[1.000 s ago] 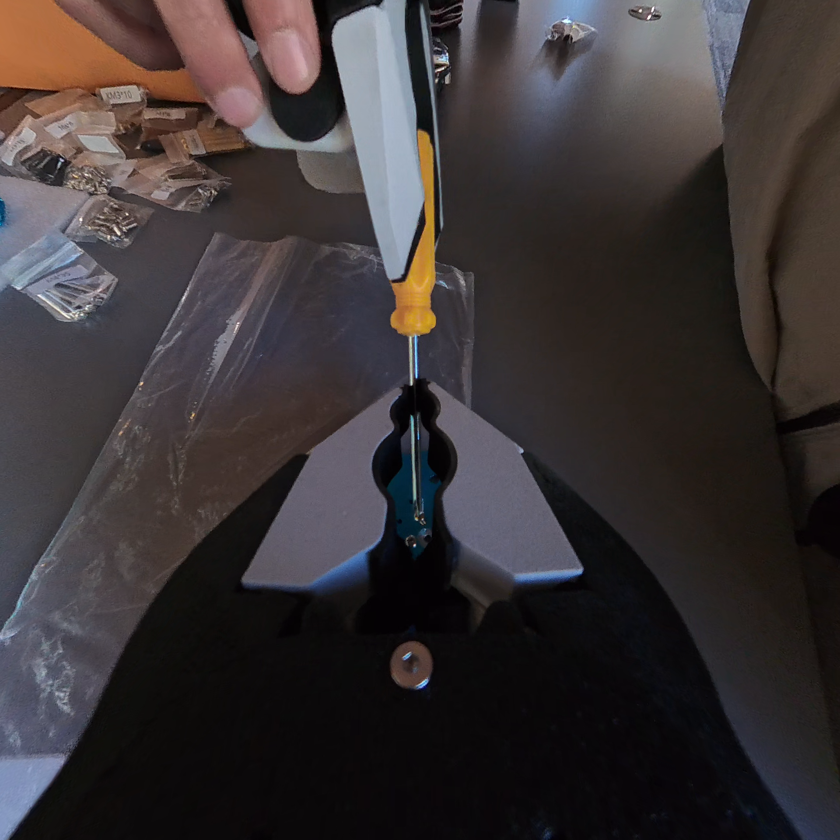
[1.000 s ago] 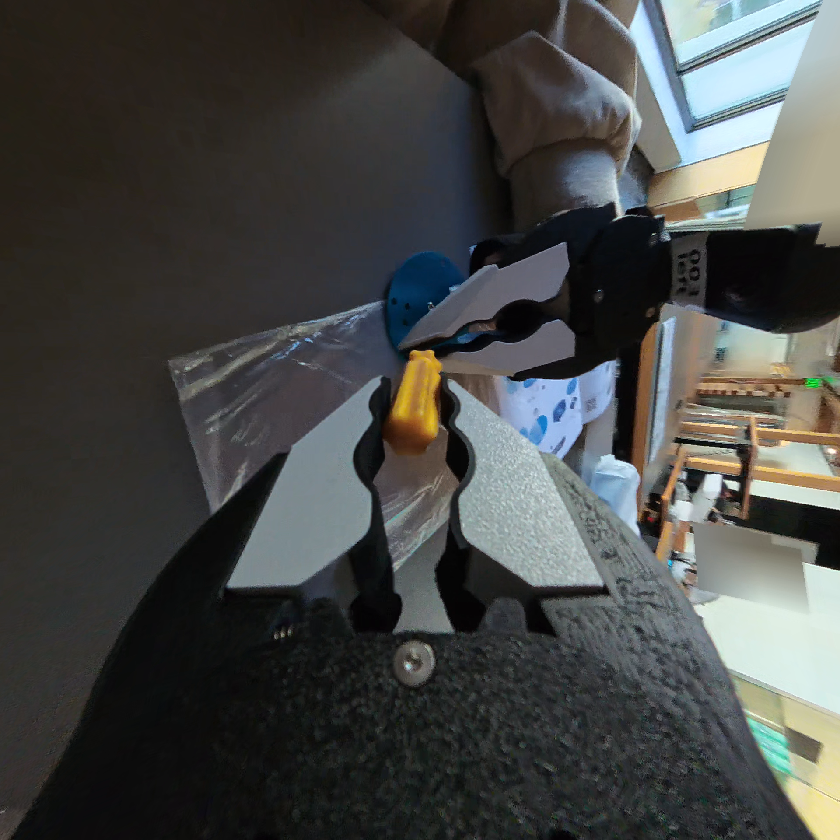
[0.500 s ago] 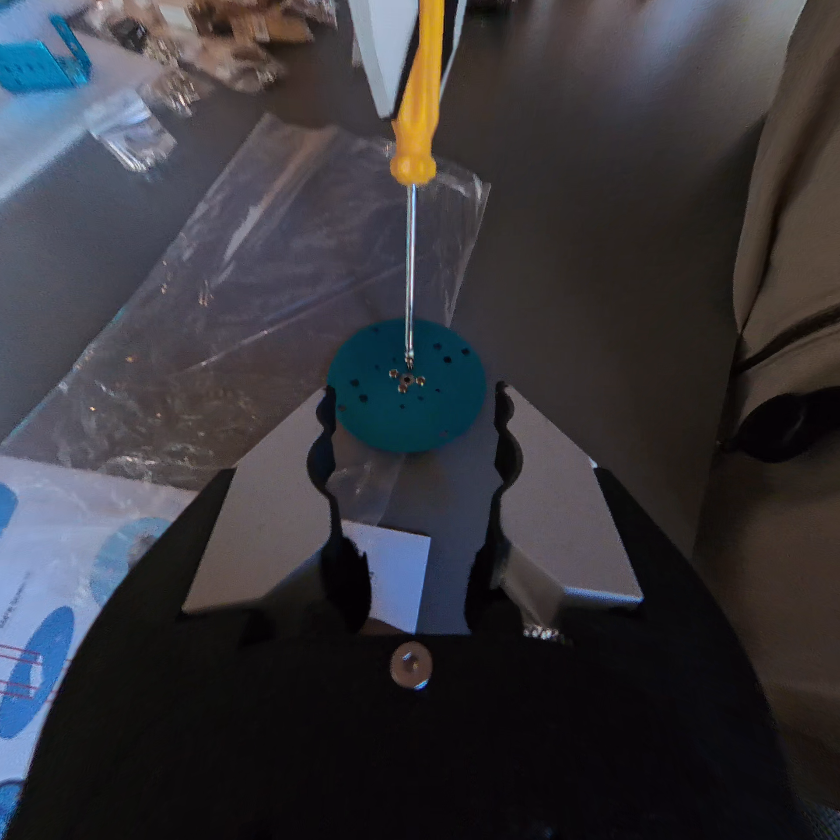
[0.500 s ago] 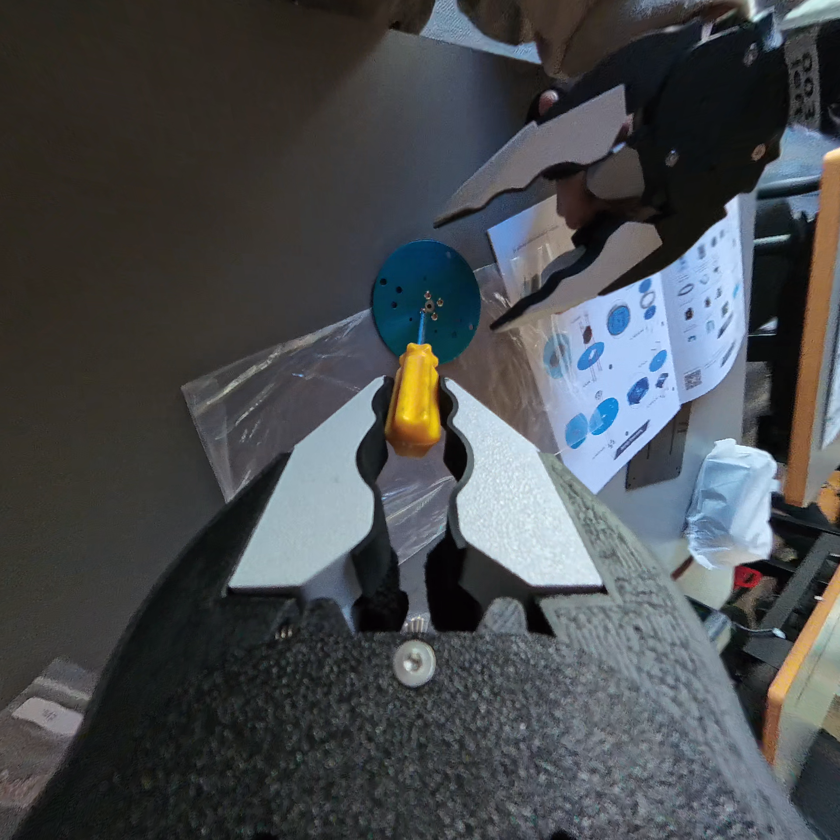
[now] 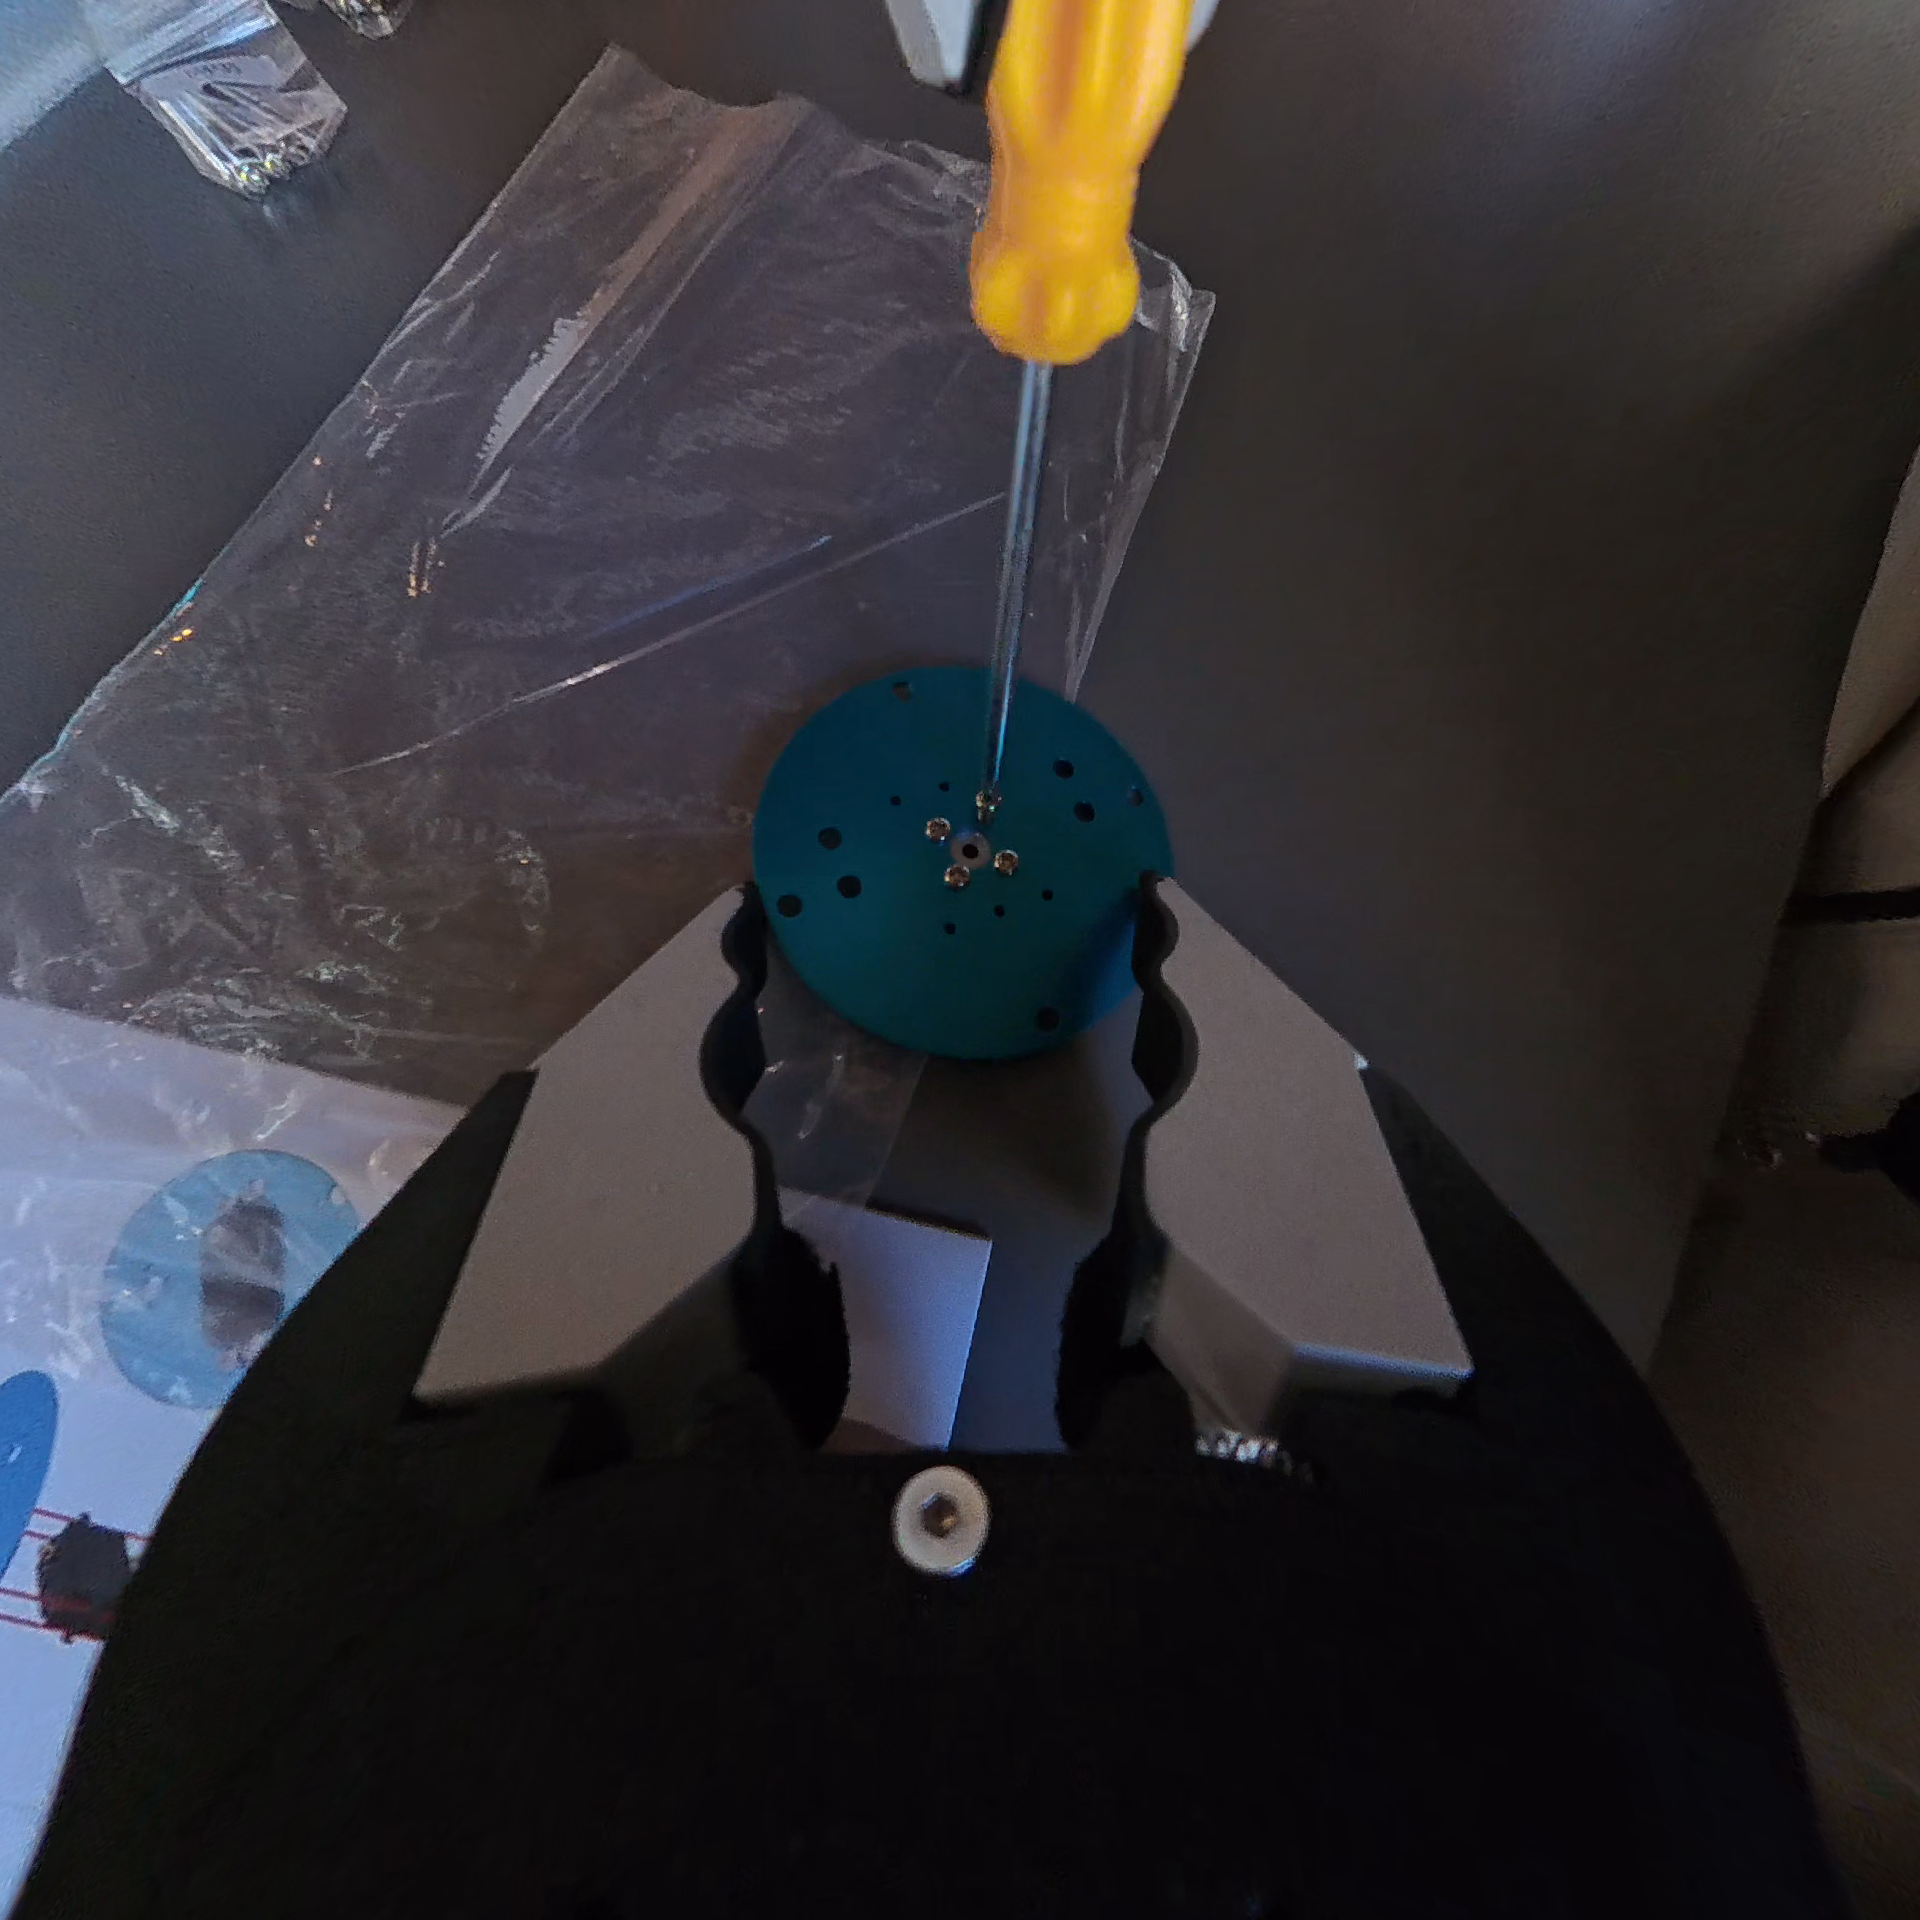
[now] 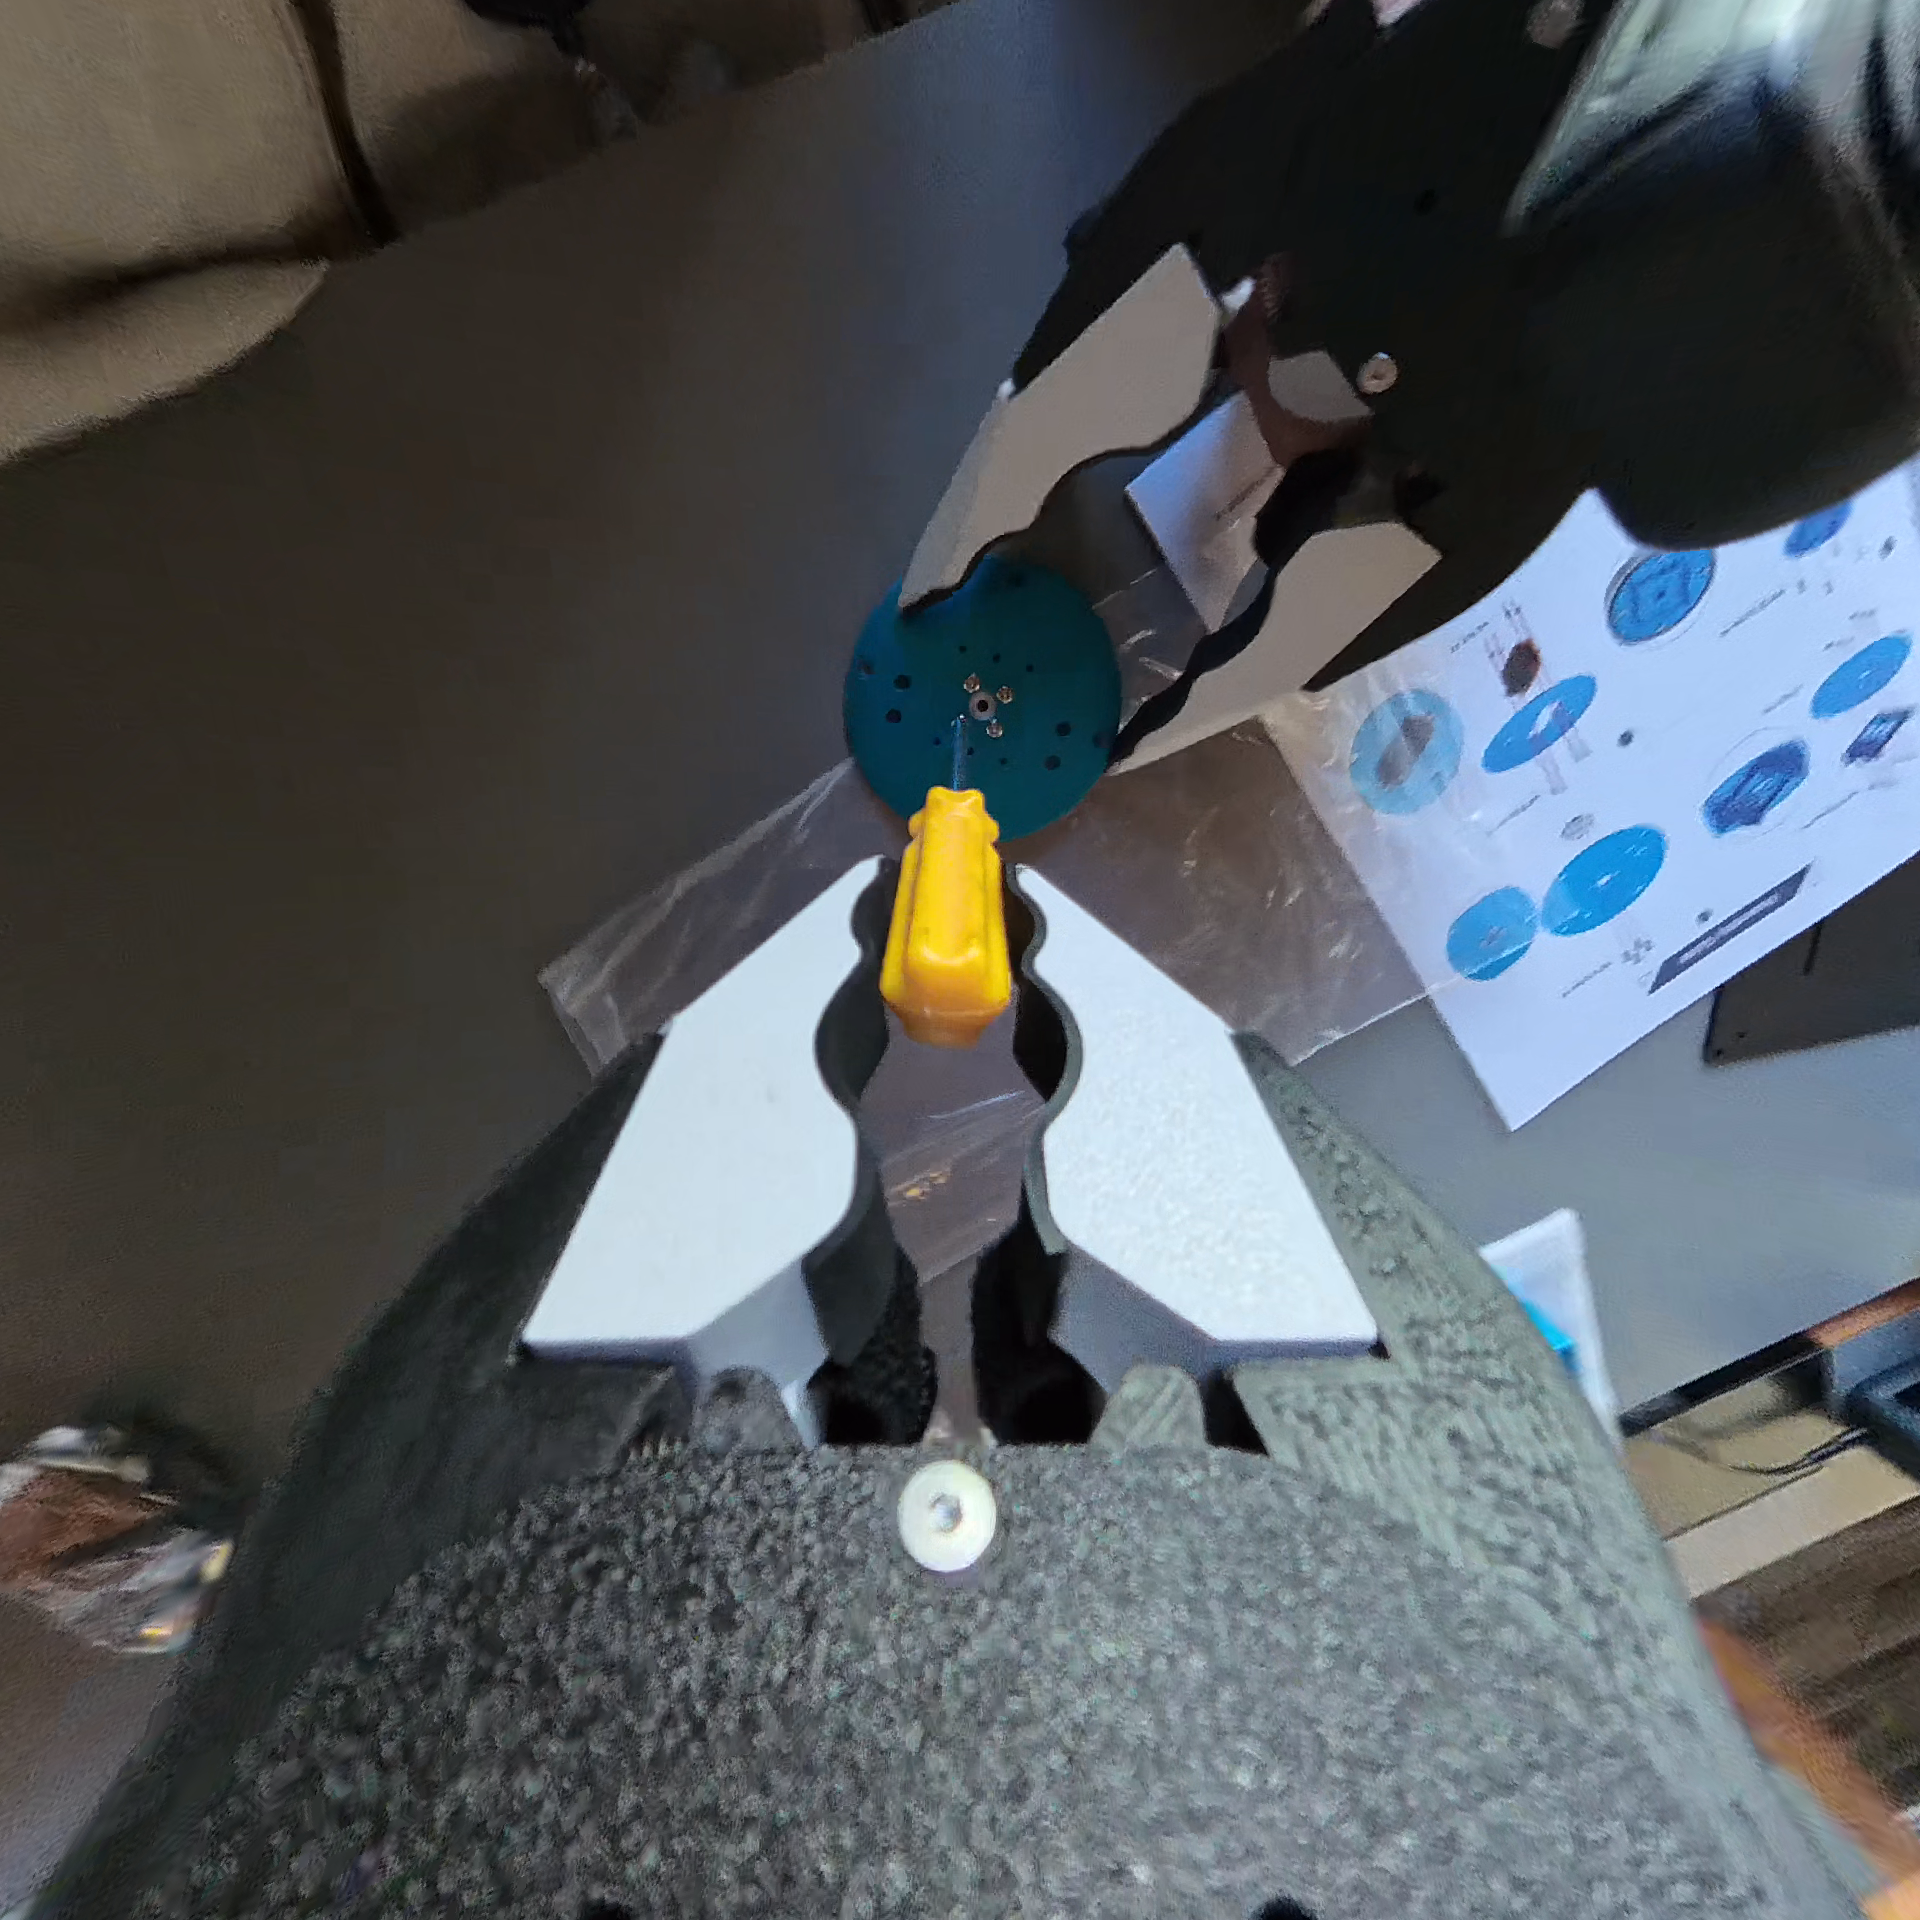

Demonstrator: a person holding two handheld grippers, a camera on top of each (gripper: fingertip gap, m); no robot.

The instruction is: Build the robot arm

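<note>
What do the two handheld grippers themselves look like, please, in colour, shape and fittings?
Both match. The left gripper and right gripper each have a black, grainy-textured body with a silver hex-socket screw at its centre, and two pale grey wedge-shaped fingers whose black inner pads have wavy, scalloped edges. No cables are visible.

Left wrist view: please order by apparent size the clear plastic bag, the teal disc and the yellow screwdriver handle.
1. Clear plastic bag, largest by far.
2. Teal disc.
3. Yellow screwdriver handle, smallest; it is cut off at the top edge and nearer the camera, so this is unsure.

dark table (image 5: 1455, 520), clear bag (image 5: 582, 582), printed sheet (image 6: 1683, 790)
</note>
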